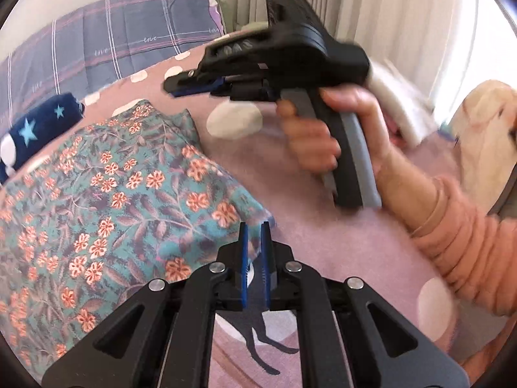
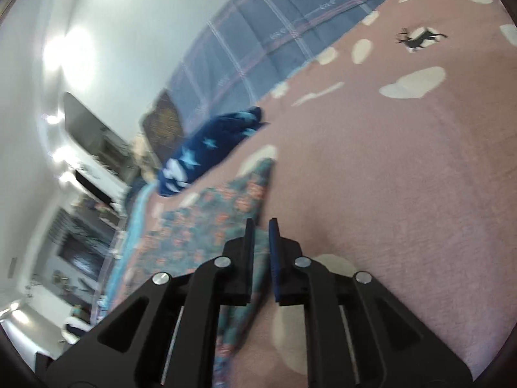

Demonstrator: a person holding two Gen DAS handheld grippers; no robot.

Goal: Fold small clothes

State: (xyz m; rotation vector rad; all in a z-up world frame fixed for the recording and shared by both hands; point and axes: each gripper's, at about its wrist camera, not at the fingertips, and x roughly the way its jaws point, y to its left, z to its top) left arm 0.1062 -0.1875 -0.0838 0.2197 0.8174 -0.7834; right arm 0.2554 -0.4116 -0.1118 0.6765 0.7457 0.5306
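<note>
A teal cloth with orange flowers [image 1: 106, 194] lies spread on the pink bedspread [image 1: 290, 177], filling the left of the left wrist view. My left gripper [image 1: 255, 226] sits at the cloth's near right corner, its blue pads pinched on the corner's edge. My right gripper [image 1: 171, 86], held by a hand [image 1: 323, 135], hovers above the bed beyond the cloth and points left with nothing in it. In the right wrist view the right gripper [image 2: 261, 223] shows a narrow gap, and the floral cloth [image 2: 210, 213] lies below it, blurred.
A navy garment with pale blue stars [image 1: 35, 129] [image 2: 206, 148] lies rolled past the floral cloth. A blue plaid quilt [image 1: 113, 42] covers the bed's far end. Curtains [image 1: 371, 6] and a cream plush thing [image 1: 484, 129] stand to the right. A peach sleeve [image 1: 468, 242] crosses the lower right.
</note>
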